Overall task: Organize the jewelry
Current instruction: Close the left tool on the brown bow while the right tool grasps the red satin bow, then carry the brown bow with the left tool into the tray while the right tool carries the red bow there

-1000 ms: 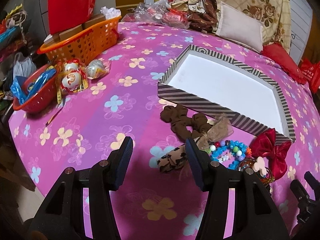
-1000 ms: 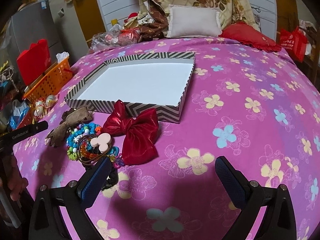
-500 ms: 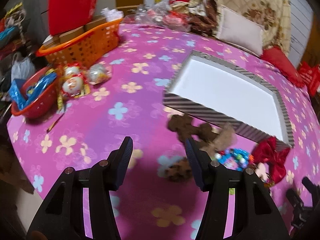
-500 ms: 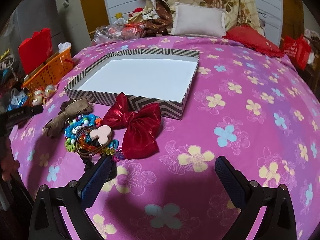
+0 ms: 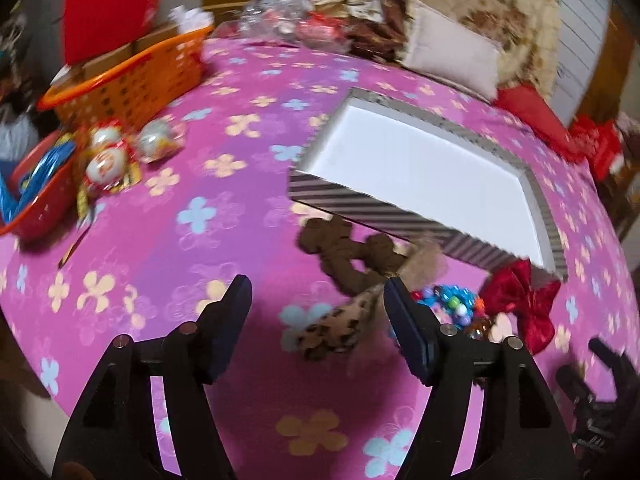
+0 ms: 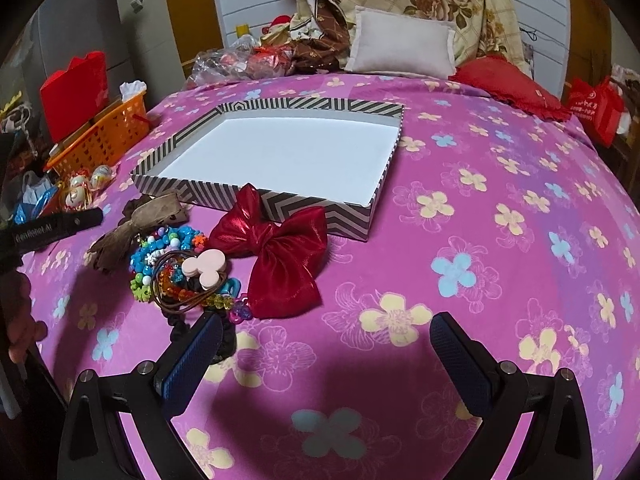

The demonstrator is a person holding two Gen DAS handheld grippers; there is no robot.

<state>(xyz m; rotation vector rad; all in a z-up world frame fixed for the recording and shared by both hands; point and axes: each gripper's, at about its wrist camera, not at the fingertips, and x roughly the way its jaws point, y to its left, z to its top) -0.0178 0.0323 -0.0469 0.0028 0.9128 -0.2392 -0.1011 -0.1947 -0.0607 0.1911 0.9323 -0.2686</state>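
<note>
A shallow striped box with a white bottom lies on the pink flowered cloth. Before its near wall lie a brown scrunchie, a leopard-print scrunchie, coloured beads and a red bow. My left gripper hangs over the cloth with its jaws opening; the leopard scrunchie lies between its fingers, untouched. My right gripper is open over bare cloth, just right of the red bow, the bead pile and a pink mouse-shaped clip. A black scrunchie lies partly behind its left finger.
An orange basket, a red bowl and wrapped round ornaments crowd the left edge. A pale pillow, a red cushion and folded bedding stand behind the box. Bare cloth stretches to the right of the box.
My left gripper's jaws have spread wider, and its view has swung a little and blurred. My right gripper stays open and has tilted slightly.
</note>
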